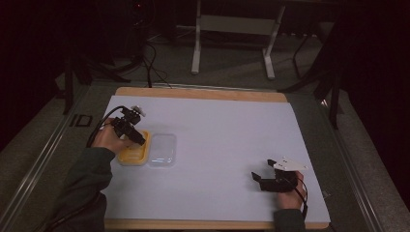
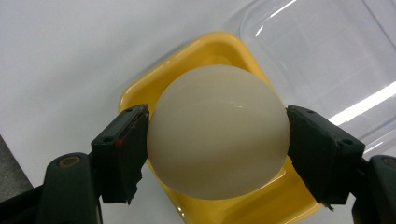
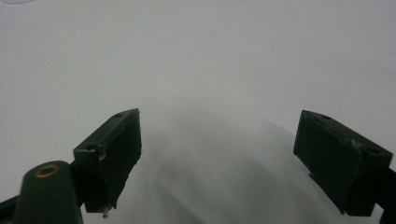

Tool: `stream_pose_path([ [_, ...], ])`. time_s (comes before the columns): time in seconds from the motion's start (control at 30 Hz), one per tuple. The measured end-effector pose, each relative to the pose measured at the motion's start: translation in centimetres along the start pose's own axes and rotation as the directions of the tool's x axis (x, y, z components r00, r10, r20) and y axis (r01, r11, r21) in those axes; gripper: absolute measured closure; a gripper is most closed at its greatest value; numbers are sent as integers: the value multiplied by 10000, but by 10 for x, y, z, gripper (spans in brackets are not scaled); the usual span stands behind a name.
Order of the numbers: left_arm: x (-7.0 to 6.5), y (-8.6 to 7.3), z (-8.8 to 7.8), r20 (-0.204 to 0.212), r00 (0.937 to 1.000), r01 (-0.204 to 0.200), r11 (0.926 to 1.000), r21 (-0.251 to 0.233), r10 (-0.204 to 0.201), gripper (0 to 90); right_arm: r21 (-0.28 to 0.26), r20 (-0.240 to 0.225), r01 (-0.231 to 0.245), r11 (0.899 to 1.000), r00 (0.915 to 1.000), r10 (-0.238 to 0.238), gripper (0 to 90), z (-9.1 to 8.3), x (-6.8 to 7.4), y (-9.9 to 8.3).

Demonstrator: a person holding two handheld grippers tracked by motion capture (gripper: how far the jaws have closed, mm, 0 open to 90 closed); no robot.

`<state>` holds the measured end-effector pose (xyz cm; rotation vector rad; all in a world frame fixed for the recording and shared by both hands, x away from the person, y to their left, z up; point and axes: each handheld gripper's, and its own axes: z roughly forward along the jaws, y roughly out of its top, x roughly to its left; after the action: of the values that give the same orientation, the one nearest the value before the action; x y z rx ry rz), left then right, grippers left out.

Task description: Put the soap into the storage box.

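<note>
One yellow tray (image 2: 140,88), one clear lid (image 2: 327,56) touching it. Left gripper (image 2: 217,140) clamps one white egg (image 2: 217,130) above the tray; right gripper (image 3: 219,158) gapes empty, well apart.

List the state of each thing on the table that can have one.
left gripper: shut on the egg
egg: whole, held above the yellow tray
yellow tray: open, on the table
clear lid: off, beside the tray
right gripper: open, empty

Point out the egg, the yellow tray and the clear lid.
egg (image 2: 217,130): left gripper view, middle of its shell, between the left tongs' jaws.
yellow tray (image 2: 140,86): left gripper view, its rim, left of the egg.
clear lid (image 1: 162,150): high view, its flat middle, right of the tray.
</note>
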<state>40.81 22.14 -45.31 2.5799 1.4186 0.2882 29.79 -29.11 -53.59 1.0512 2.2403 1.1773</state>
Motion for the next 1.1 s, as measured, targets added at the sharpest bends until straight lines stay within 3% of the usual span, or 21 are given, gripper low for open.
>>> stream_pose_path([
  [0.57, 1, -5, 15, 218, 9996, -187, 9985, 514, 176, 251, -3, -4, 14, 10000, 10000, -14, 149, 0, 0, 0],
  [0.67, 1, -5, 13, 286, 9994, -202, 9989, 412, 191, 260, -1, -10, 20, 10000, 10000, -20, 149, 0, 0, 0],
  [0.73, 3, -5, 3, 555, 9985, -5, 10000, -45, 7, 347, 0, -12, 22, 10000, 10000, -22, 150, 0, 0, 0],
  [0.77, 3, -5, -2, 596, 9982, -9, 9996, -272, 25, 513, 6, -6, 20, 10000, 10000, -20, 149, 0, 0, 0],
  [0.8, 2, -3, -5, 236, 9995, -195, 9998, -63, 197, 470, 20, -13, 19, 10000, 10000, -19, 149, 0, 0, 0],
  [0.83, 0, -2, -5, 133, 9991, -416, 9991, 128, 414, 404, 27, -9, 35, 10000, 10000, -35, 150, 0, 0, 0],
  [0.87, -4, -1, -5, 163, 9972, -734, 9969, 296, 729, 394, 29, -11, 36, 10000, 10000, -36, 150, 0, 0, 0],
  [0.93, -9, 1, -4, 115, 9953, -964, 9944, 430, 960, 373, 19, -11, 33, 10000, 10000, -33, 149, 0, 0, 0],
  [1.1, -11, 2, -1, 102, 9959, -899, 9955, 308, 896, 327, 10, -8, 21, 10000, 10000, -21, 150, 0, 0, 0],
])
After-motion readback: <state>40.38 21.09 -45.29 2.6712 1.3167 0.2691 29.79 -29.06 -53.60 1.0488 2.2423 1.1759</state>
